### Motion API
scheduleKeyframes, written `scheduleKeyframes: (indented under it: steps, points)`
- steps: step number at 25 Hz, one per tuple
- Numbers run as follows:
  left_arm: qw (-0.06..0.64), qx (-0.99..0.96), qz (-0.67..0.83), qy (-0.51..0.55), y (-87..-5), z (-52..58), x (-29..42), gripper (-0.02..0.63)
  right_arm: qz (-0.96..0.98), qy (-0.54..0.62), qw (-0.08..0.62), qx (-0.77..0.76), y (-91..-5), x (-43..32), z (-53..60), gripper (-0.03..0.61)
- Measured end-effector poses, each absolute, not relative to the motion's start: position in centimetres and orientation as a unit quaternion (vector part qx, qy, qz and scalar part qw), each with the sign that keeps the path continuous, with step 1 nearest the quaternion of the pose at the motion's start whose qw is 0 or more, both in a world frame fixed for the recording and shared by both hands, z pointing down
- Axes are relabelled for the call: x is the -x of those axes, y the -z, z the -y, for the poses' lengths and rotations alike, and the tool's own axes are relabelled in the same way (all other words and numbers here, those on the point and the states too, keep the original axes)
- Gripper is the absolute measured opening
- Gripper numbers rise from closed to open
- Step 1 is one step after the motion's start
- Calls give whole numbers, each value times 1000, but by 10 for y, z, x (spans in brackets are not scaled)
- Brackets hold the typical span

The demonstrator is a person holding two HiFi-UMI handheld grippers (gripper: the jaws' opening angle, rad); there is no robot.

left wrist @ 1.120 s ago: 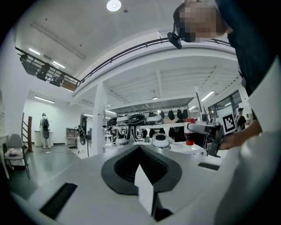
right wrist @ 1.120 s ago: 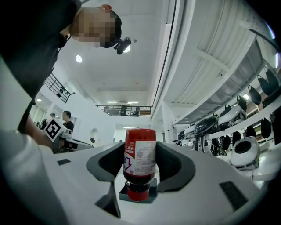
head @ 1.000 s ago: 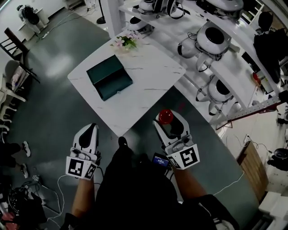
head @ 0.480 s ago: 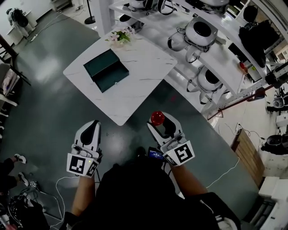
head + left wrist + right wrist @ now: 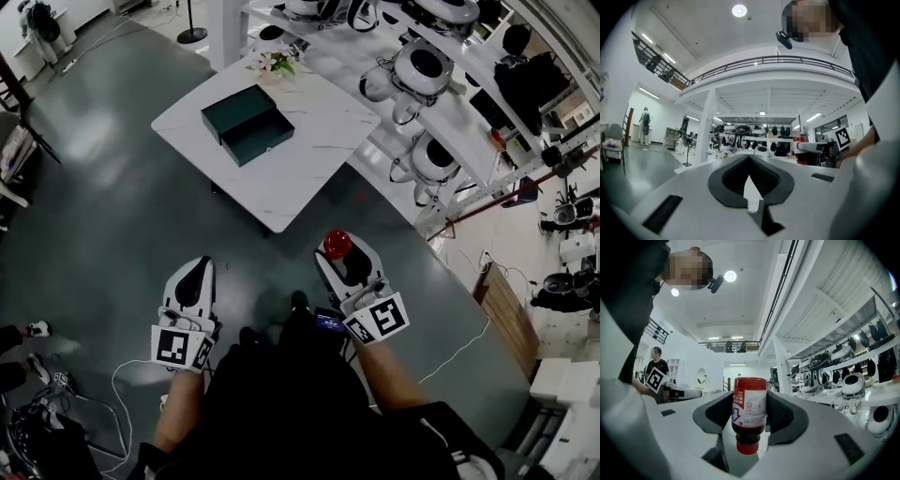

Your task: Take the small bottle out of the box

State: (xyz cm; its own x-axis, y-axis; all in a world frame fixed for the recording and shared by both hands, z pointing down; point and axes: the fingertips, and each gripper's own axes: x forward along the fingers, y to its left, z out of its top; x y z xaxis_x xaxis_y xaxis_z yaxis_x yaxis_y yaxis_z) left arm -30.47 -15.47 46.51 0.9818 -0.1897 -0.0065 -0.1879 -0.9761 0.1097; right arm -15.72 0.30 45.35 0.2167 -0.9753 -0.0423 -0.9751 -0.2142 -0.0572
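Note:
The small red bottle (image 5: 749, 411) sits cap-down between the jaws of my right gripper (image 5: 750, 414), which is shut on it; its red base (image 5: 337, 244) shows at that gripper's tip (image 5: 344, 255) in the head view, over the floor. The dark green box (image 5: 247, 124) lies open on the white marble table (image 5: 309, 159), well ahead of both grippers. My left gripper (image 5: 192, 284) is held low at the left, away from the table. Its jaws are shut with nothing between them (image 5: 750, 180).
Shelves with white robot heads (image 5: 422, 75) run along the right of the table. A small flower bunch (image 5: 275, 63) stands at the table's far corner. Grey floor (image 5: 103, 206) surrounds the table. Cables (image 5: 122, 384) trail on the floor by my left side.
The table and box have shifted slightly in the head view as the person moved. Both grippers keep their hold and pose, the right still carrying the bottle.

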Motion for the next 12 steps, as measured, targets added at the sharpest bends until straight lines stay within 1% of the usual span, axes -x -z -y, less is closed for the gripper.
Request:
scheduleKeyframes:
  steps: [4,8,12]
  points:
    - [67,-993,95,18,-478,148,326,14,-620,22,25,784,-458,180,-14,233]
    - [83,-994,69,7,-498,140,326,14,-614,41,21,788,-461,191,-19,233]
    - [89,-995,53,17,-496,124,324,14,-619,35,29,784,-459,189,-28,233]
